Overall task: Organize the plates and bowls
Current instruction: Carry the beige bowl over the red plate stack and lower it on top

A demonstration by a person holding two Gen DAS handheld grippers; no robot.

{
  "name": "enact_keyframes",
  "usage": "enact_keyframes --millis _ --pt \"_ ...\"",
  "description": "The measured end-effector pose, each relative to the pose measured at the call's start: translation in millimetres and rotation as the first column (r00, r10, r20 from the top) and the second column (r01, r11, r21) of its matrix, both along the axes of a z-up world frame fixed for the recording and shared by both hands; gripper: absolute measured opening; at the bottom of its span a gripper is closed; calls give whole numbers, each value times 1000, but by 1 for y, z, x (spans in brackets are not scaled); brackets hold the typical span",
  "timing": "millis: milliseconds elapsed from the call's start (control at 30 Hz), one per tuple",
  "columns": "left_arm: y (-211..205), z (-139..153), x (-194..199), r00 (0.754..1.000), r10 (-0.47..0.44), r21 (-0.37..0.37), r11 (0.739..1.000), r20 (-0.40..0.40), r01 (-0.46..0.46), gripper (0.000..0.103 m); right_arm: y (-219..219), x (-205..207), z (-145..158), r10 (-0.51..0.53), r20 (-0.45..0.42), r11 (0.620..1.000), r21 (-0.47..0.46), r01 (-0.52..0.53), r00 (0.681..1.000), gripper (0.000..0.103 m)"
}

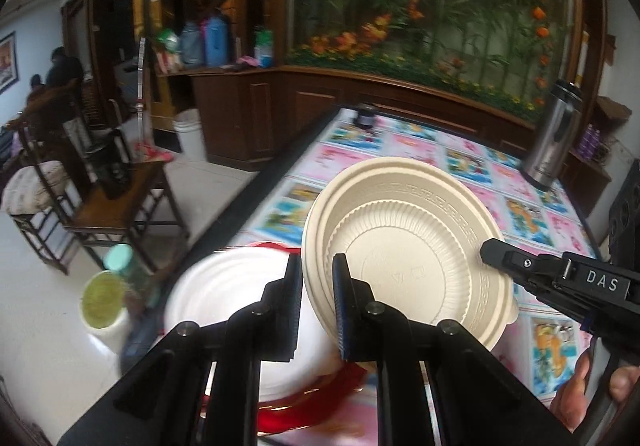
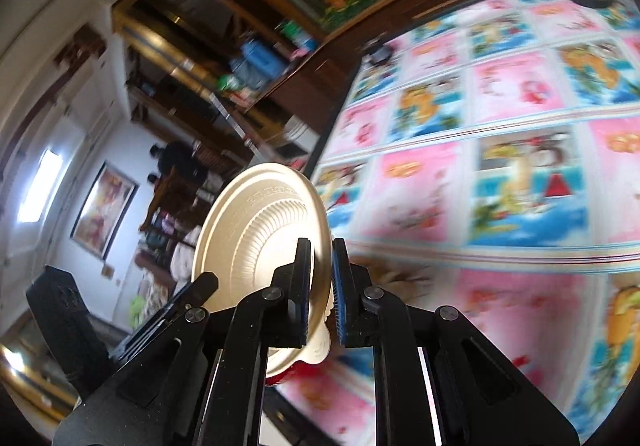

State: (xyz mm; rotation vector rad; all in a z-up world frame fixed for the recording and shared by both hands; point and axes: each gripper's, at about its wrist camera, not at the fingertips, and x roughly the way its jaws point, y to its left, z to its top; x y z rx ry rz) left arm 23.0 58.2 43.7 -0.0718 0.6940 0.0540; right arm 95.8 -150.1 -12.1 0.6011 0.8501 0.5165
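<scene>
A beige plate with a ribbed wall and a key-pattern rim hangs tilted over the table, its underside facing the left wrist view. My left gripper is shut on its near left rim. My right gripper pinches the opposite rim from the right. In the right wrist view the same beige plate shows almost edge-on, with my right gripper shut on its rim and my left gripper at its far side. Below it a white plate lies on a red dish.
A cartoon-print tablecloth covers the table. A steel flask stands at the far right and a dark jar at the far edge. Left of the table are a cup of green liquid, a wooden chair and a white bucket.
</scene>
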Motion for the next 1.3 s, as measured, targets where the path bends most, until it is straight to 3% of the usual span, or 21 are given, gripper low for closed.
enact_keyframes --millis 200,400,633,800,1300 --pt "42 4 -16 998 71 -18 997 1 -70 13 62 1 4 114 -10 993 -12 -114 993 11" --pt "63 -14 -12 992 118 -22 993 -44 -119 13 100 4 -7 165 -34 984 -63 -167 986 11" --pt "82 -50 0 980 123 -68 989 -159 -135 14 117 17 -34 168 -104 979 -99 -178 980 11" --pt "89 -60 -1 973 131 -80 986 -191 -149 14 125 22 -43 162 -115 976 -126 -176 980 12" --pt "96 -64 -3 969 139 -81 984 -204 -158 14 137 25 -53 165 -120 968 -172 -184 979 12"
